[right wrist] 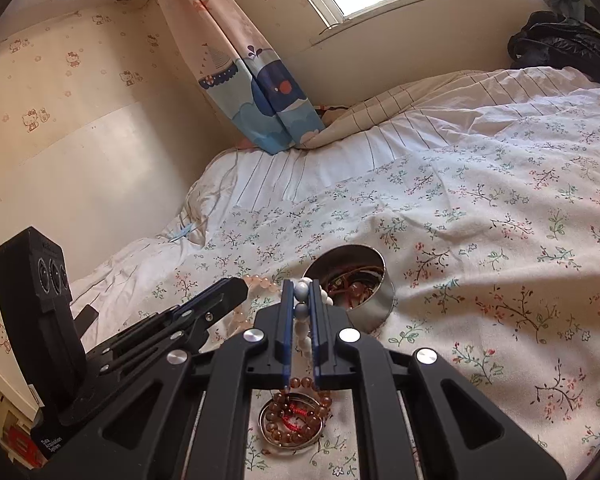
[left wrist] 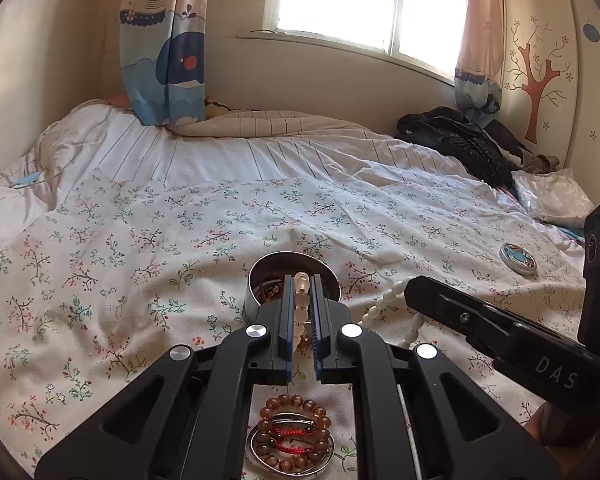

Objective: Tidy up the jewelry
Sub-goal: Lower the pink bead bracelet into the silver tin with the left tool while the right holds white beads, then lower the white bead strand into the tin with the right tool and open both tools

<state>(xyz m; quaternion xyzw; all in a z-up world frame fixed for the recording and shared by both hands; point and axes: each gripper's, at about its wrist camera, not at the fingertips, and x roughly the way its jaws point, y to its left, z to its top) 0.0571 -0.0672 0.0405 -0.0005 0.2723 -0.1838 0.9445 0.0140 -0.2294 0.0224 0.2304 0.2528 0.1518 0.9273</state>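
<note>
A round metal tin stands open on the flowered bedspread, with jewelry inside; it also shows in the right wrist view. My left gripper is shut on a pale pink bead bracelet just in front of the tin. My right gripper is shut on a white bead bracelet, left of the tin; its beads show in the left wrist view. A brown bead bracelet with red cords and silver bangles lies below both grippers, also in the right wrist view.
The tin's lid lies on the bedspread at the right. Black clothing is piled at the bed's far right corner. Curtains hang at the wall behind the bed.
</note>
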